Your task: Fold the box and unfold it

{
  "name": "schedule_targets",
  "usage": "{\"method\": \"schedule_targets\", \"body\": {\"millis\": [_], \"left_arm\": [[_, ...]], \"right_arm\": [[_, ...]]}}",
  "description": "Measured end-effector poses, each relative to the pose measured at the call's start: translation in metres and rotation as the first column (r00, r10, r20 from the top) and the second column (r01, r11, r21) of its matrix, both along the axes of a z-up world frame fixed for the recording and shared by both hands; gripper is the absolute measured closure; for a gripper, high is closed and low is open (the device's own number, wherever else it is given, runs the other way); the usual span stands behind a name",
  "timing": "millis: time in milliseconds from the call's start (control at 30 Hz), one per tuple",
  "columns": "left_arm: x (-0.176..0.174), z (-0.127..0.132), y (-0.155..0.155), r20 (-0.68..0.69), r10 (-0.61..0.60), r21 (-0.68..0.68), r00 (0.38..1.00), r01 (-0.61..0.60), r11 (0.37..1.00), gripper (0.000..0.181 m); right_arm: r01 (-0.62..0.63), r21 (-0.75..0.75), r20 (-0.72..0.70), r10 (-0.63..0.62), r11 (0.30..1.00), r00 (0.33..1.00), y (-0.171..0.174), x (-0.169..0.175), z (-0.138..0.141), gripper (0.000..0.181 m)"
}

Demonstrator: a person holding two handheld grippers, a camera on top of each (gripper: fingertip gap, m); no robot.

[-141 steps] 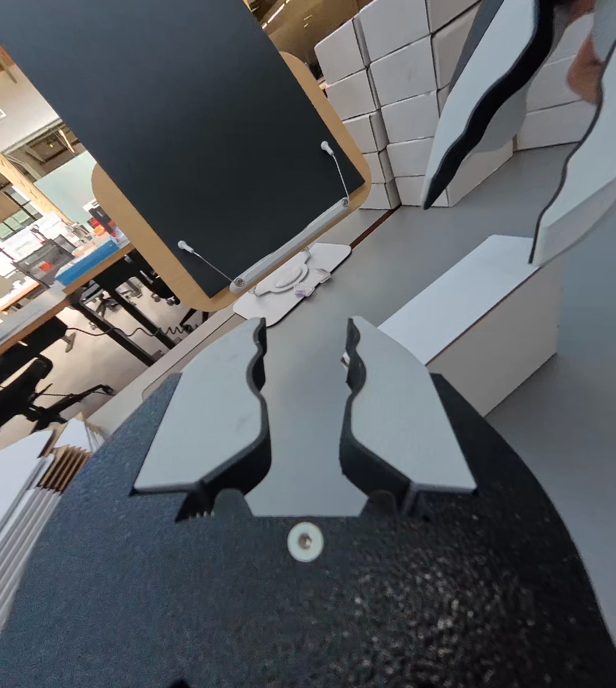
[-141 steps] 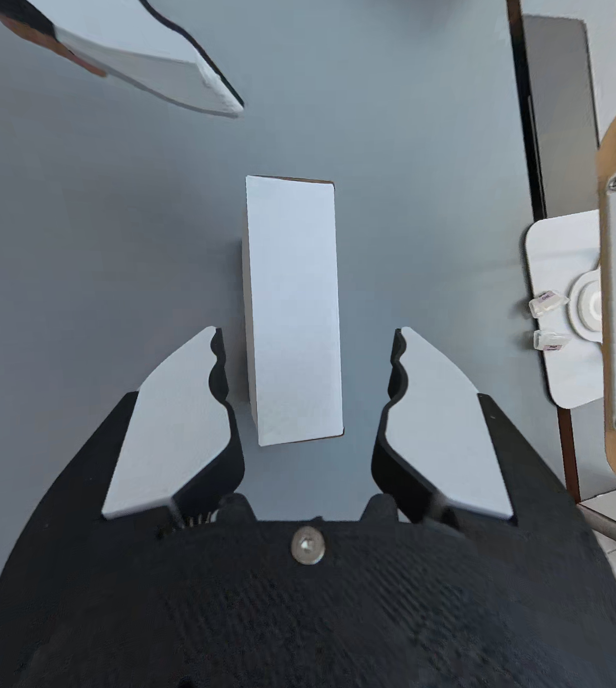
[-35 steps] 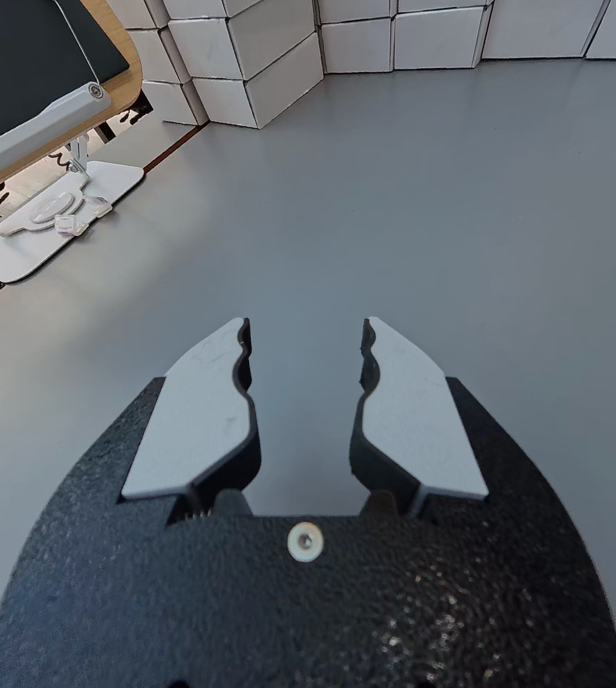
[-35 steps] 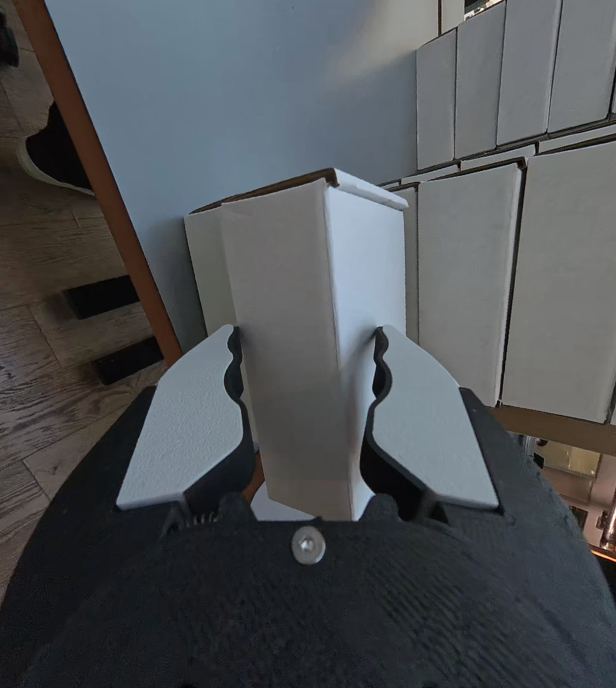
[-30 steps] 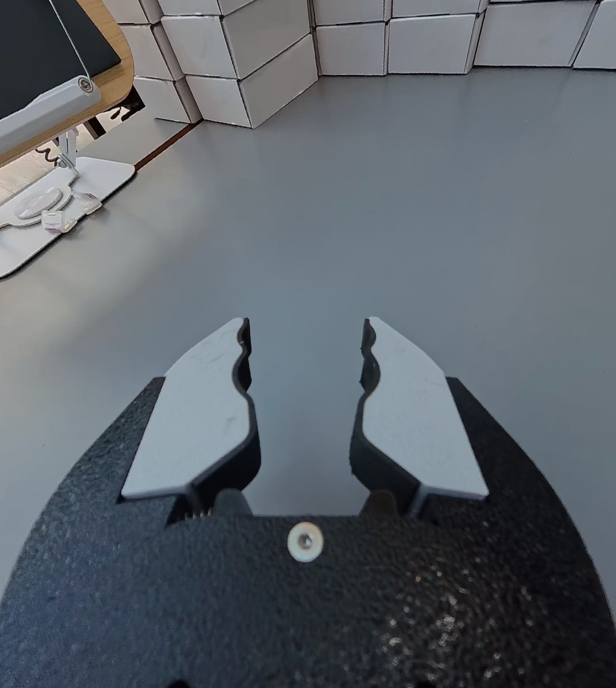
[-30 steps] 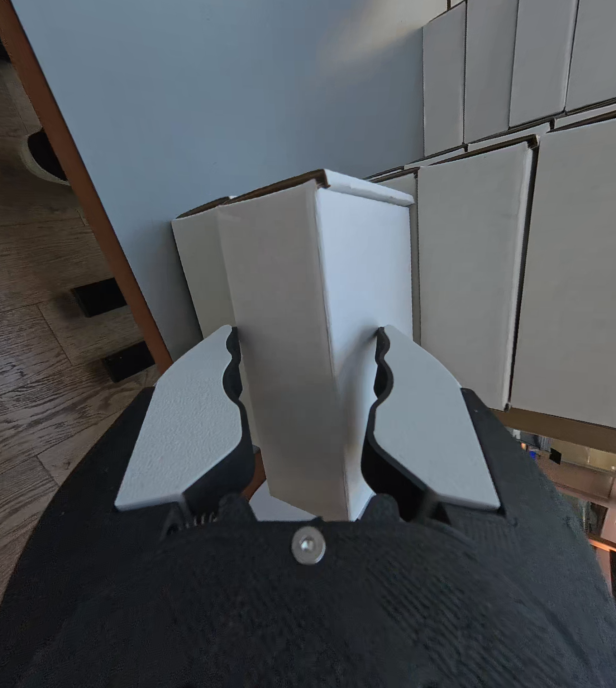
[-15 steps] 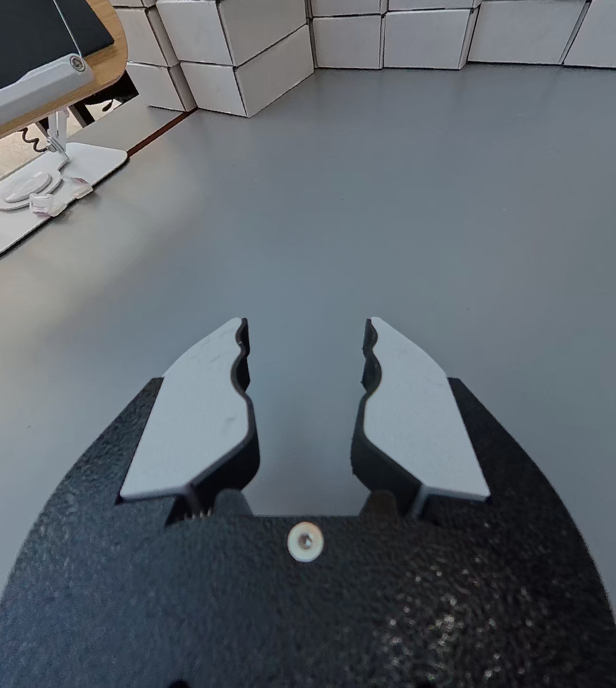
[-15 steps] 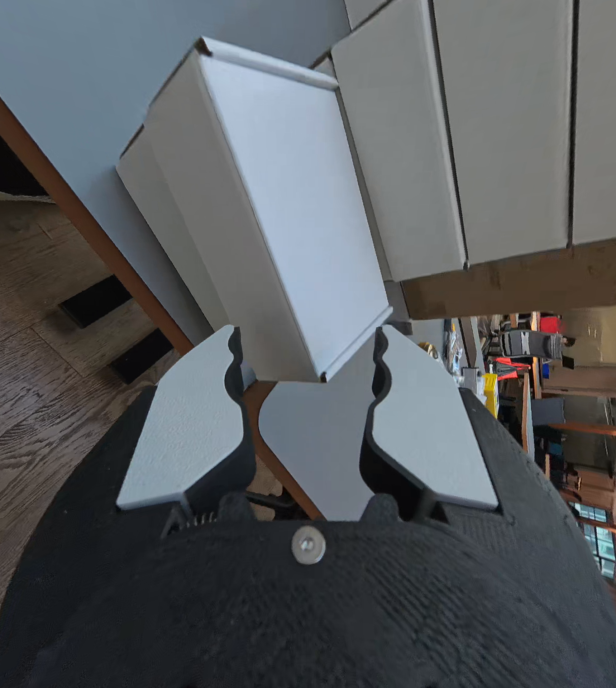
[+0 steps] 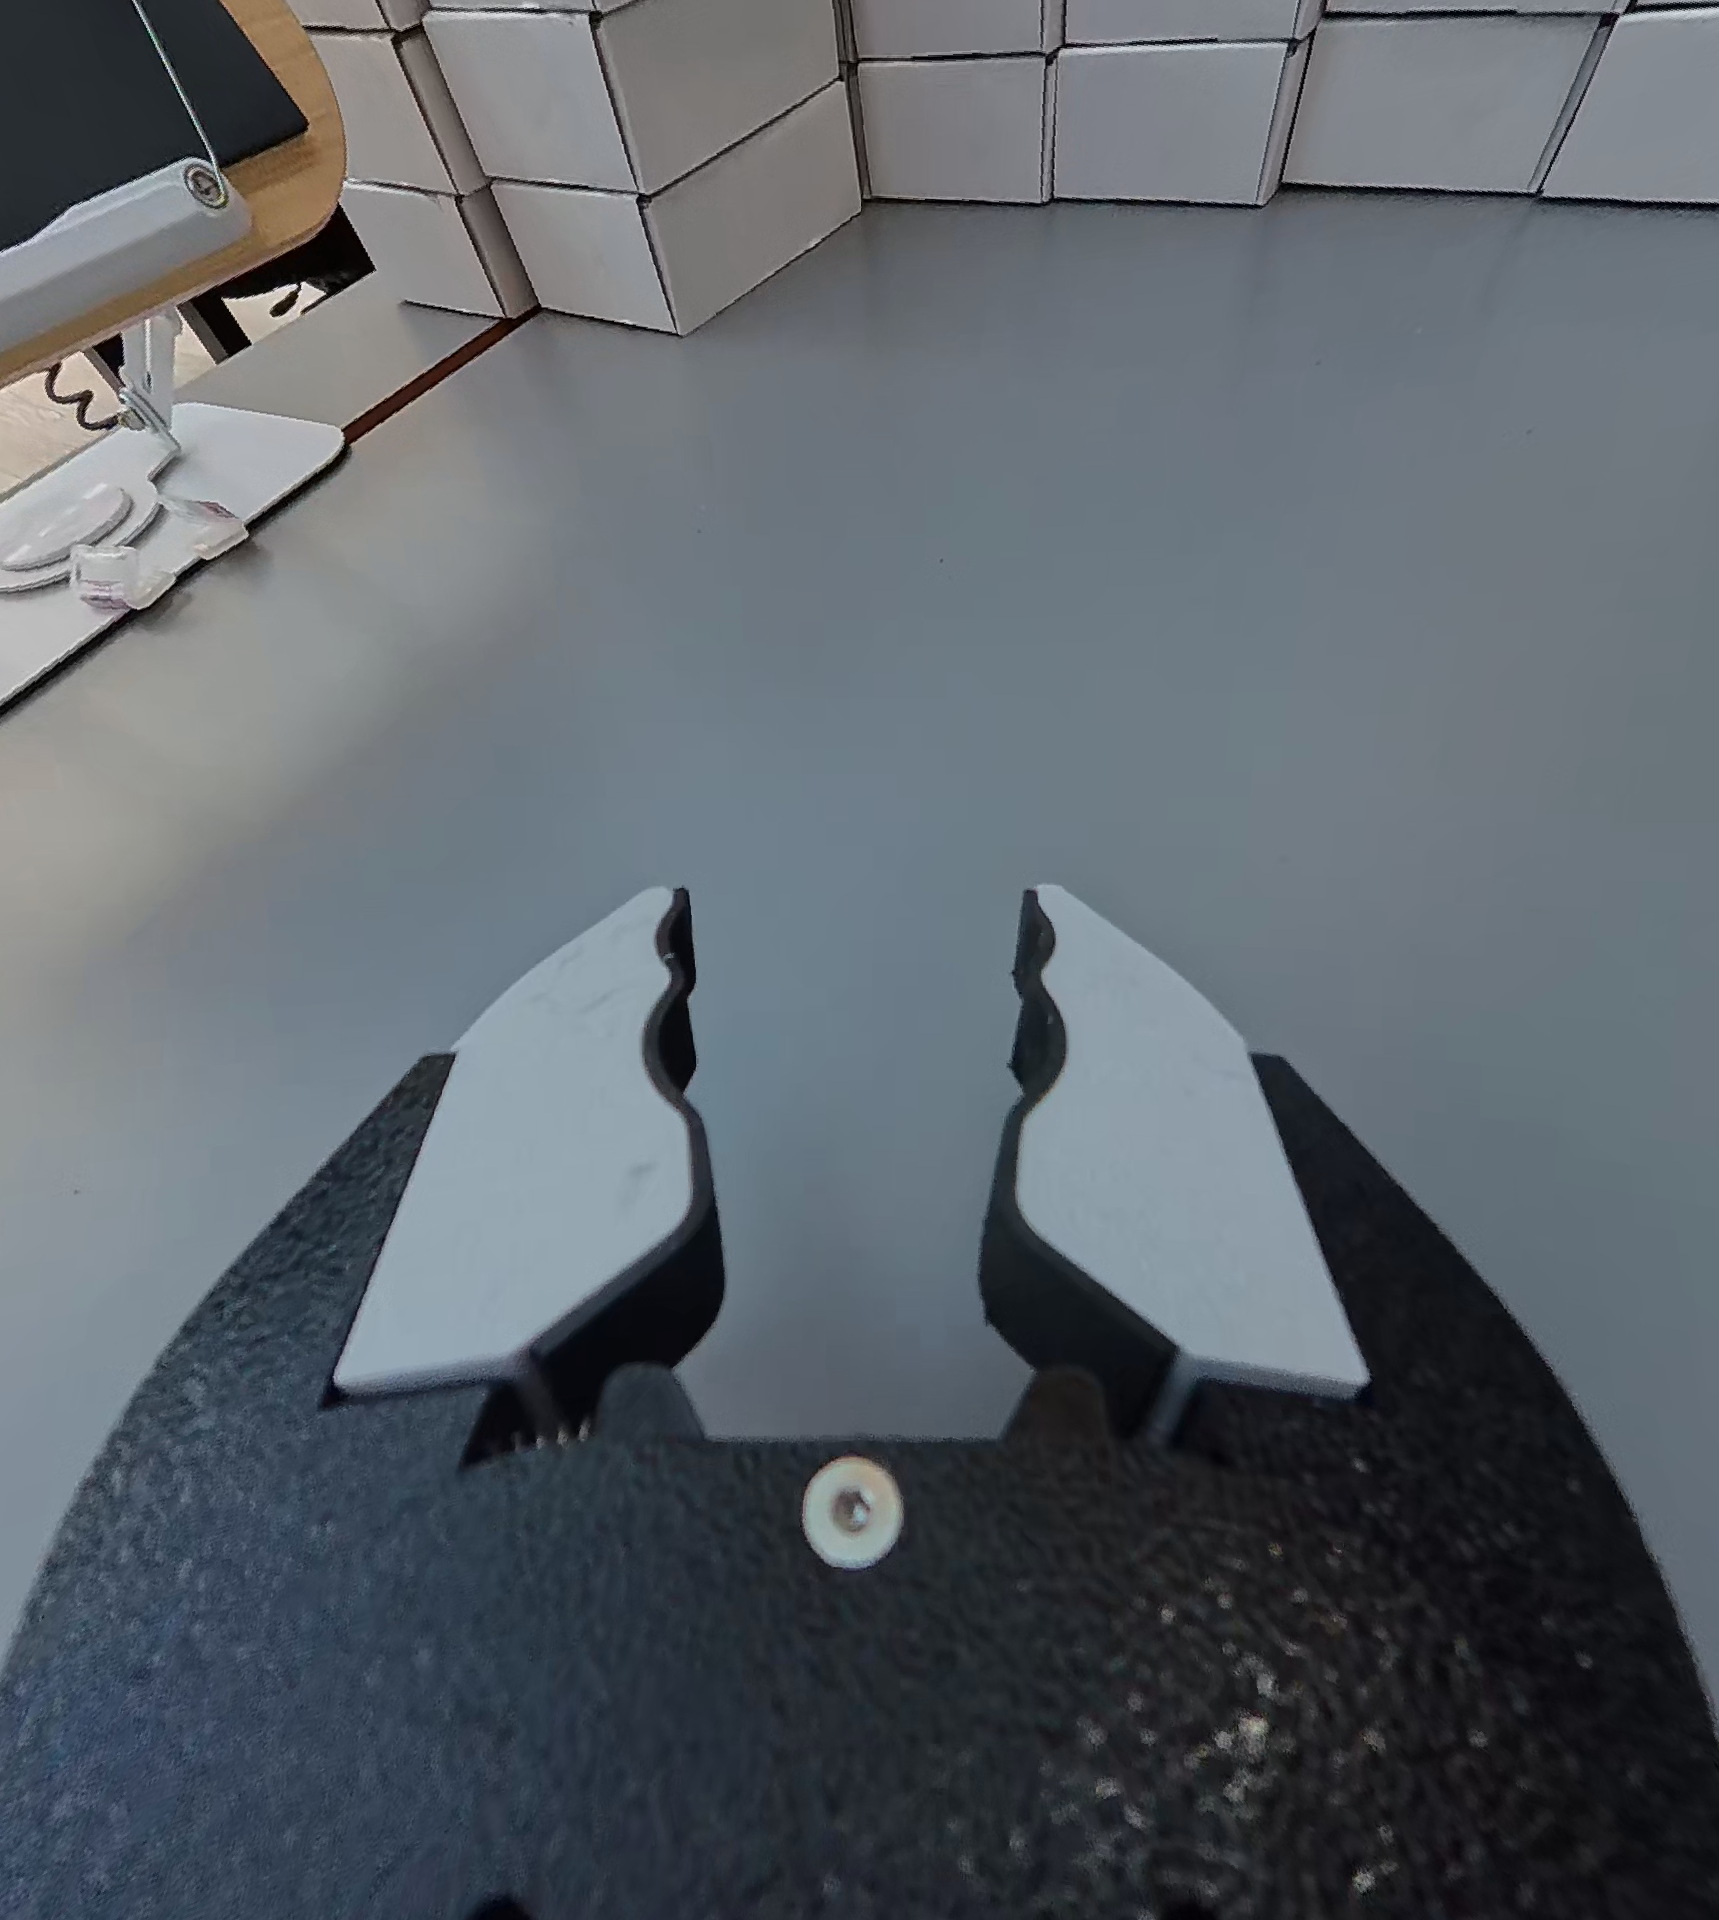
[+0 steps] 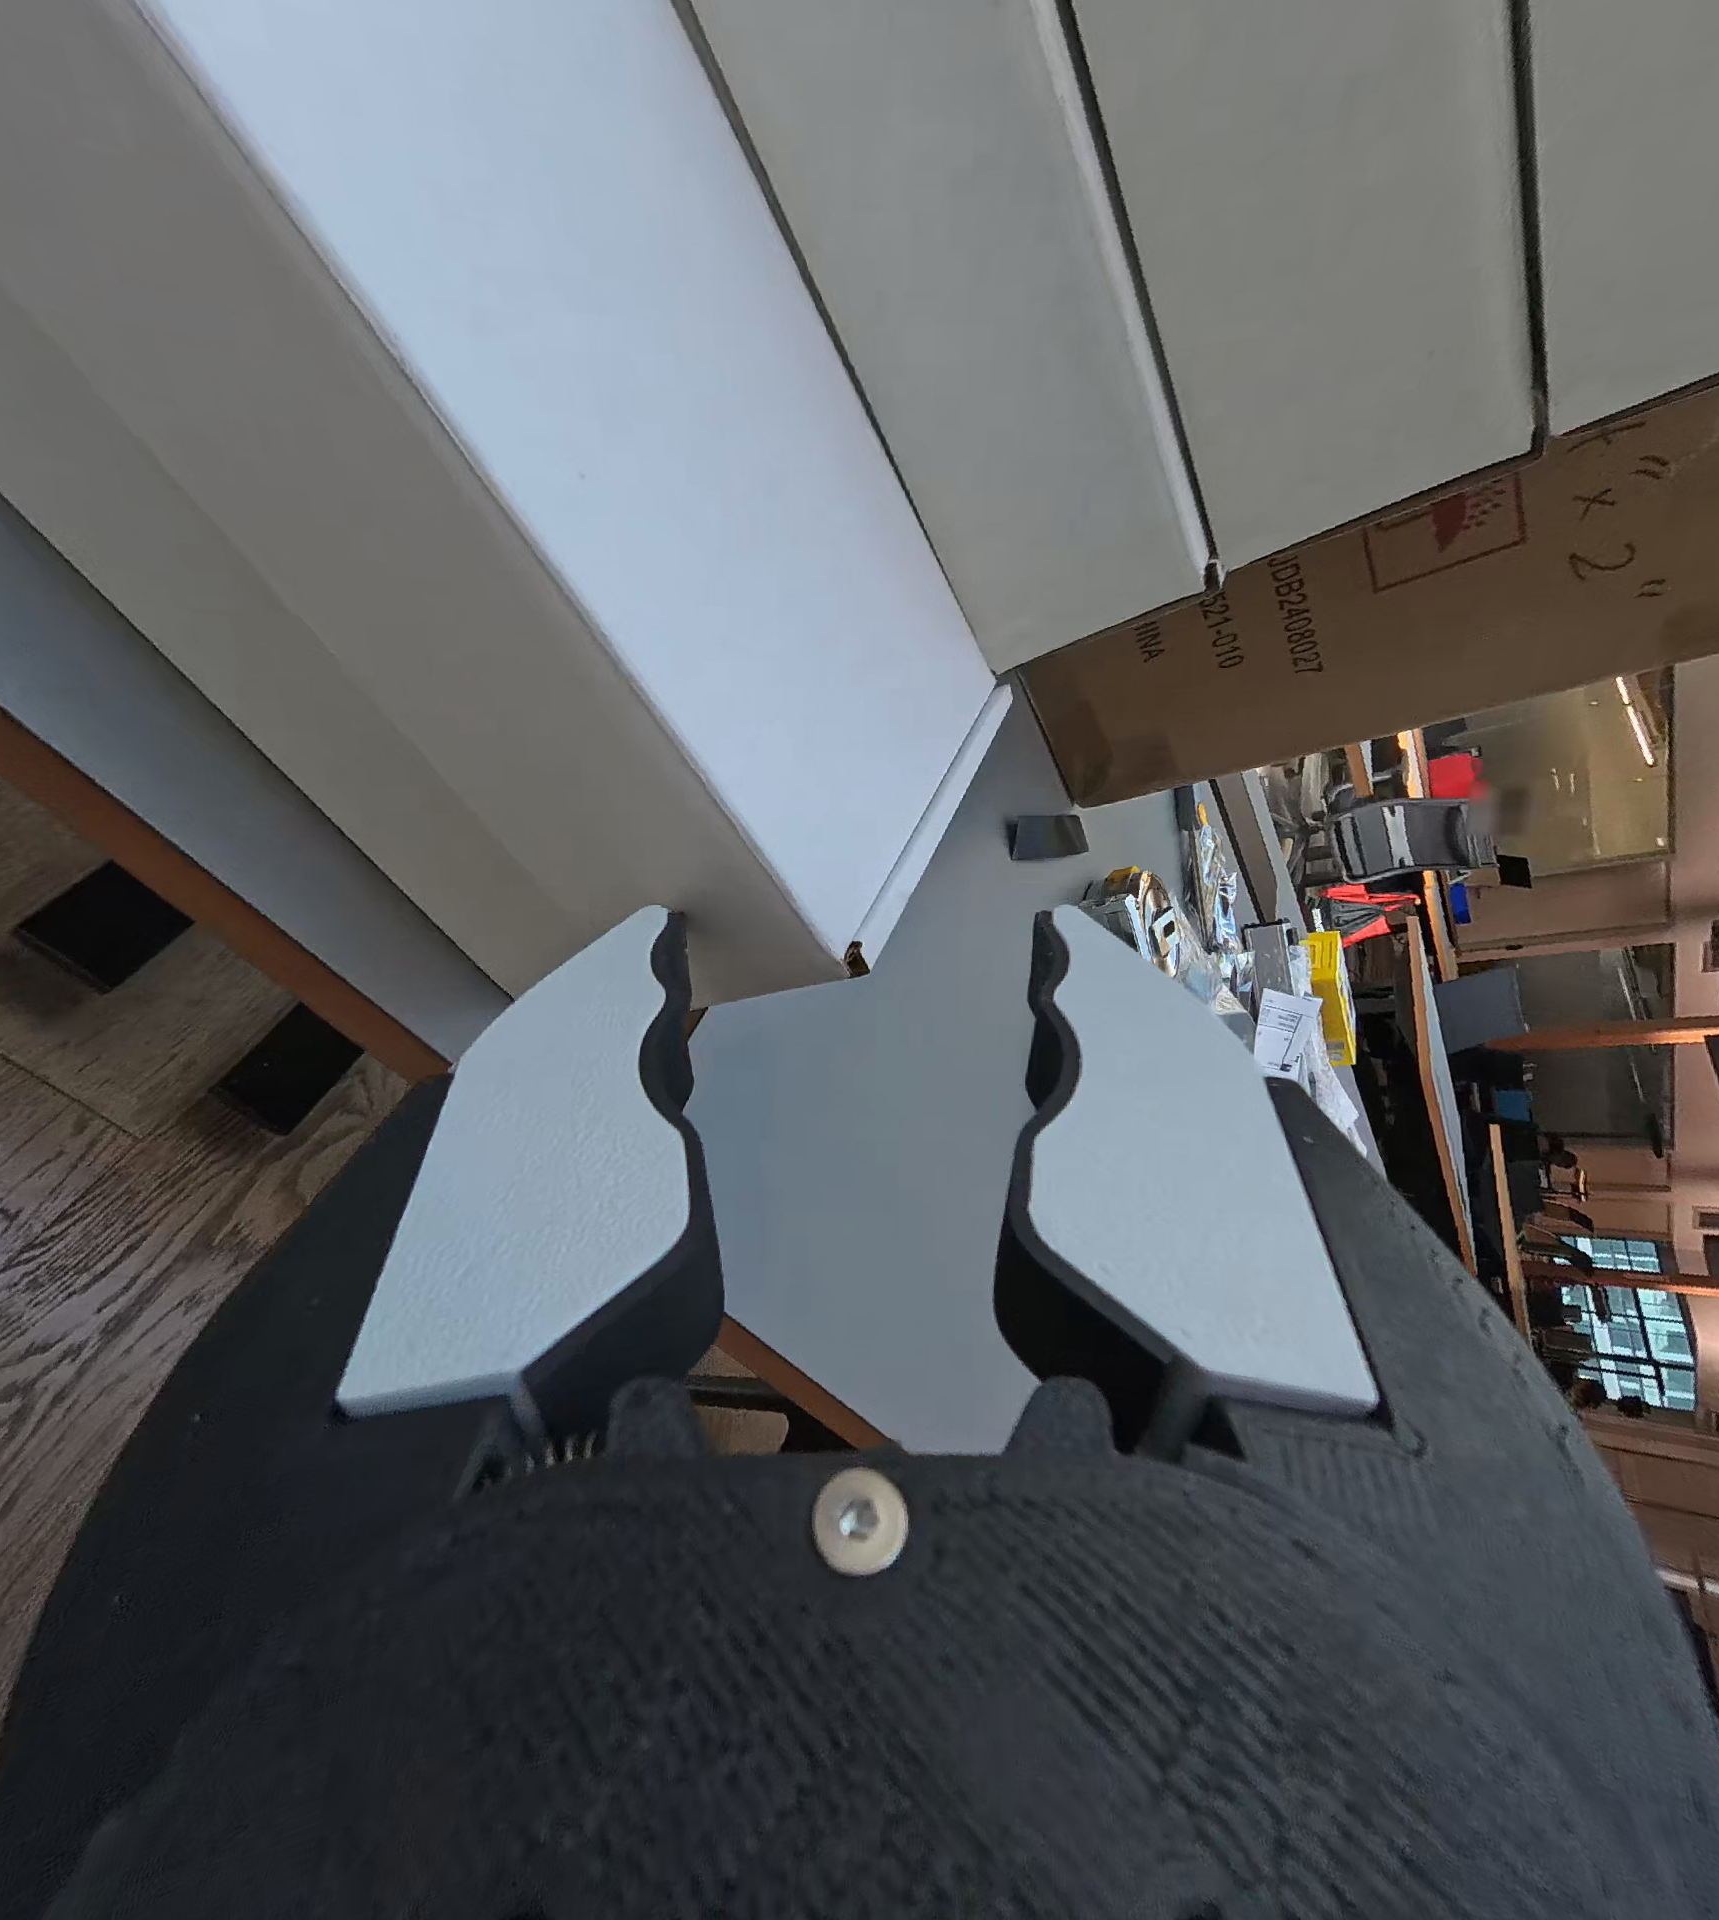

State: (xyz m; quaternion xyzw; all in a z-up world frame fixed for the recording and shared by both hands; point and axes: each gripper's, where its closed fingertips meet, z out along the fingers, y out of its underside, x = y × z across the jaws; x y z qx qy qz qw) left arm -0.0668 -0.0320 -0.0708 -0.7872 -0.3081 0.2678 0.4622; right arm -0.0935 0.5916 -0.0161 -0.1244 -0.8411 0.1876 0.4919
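While both grippers' jaws gape empty, smooth white cardboard box (image 10: 543, 436) beside right gripper (image 10: 860, 935), matte grey table (image 9: 938, 520).

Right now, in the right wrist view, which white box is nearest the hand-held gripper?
The white box just beyond the right hand-held gripper, its corner by the fingertips; the stacked boxes sit farther back.

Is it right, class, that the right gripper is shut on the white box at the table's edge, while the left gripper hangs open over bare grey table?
Not quite. The right wrist view shows the right gripper open, with the white box beyond its fingertips and nothing between them. The rest holds: the left gripper hangs open over bare grey table.
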Motion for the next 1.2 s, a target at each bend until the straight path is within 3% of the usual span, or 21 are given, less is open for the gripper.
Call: {"method": "schedule_targets", "body": {"millis": [33,533,667,800,867,967,1067,1200], "left_arm": [[0.000,-0.001,0.000,0.002,0.000,-0.001,1.000,0.000,1.000,0.122],[0.000,0.005,-0.004,-0.003,0.006,0.038,1.000,-0.006,0.999,0.121],[0.002,0.004,-0.011,-0.004,0.018,0.040,1.000,-0.018,0.999,0.121],[0.003,0.006,-0.020,-0.002,0.032,0.055,0.999,-0.032,0.998,0.121],[0.002,0.007,-0.023,0.005,0.035,0.062,0.999,-0.035,0.997,0.121],[0.000,0.012,-0.026,-0.004,0.041,0.071,0.999,-0.040,0.997,0.121],[-0.001,0.018,-0.023,-0.020,0.038,0.099,0.999,-0.036,0.994,0.121],[0.001,0.016,-0.019,-0.022,0.032,0.110,0.999,-0.029,0.993,0.121]], "right_arm": [[0.000,-0.020,0.006,0.000,1.000,1.000,-0.001,0.000,0.001,0.118],[0.047,-0.078,-0.017,-0.049,0.996,0.999,-0.002,0.002,-0.001,0.117],[0.063,-0.129,-0.064,-0.072,0.990,0.995,-0.011,0.010,0.015,0.114],[0.039,-0.273,-0.172,-0.088,0.961,0.981,-0.036,0.007,0.062,0.128],[0.058,-0.280,-0.154,-0.105,0.958,0.983,-0.047,-0.005,0.071,0.139],[0.159,-0.210,-0.041,-0.171,0.965,0.984,-0.044,-0.035,0.057,0.159],[0.179,-0.186,0.061,-0.171,0.966,0.983,-0.049,-0.058,0.040,0.181],[0.211,-0.145,0.067,-0.203,0.967,0.977,-0.054,-0.081,0.034,0.181]]}}
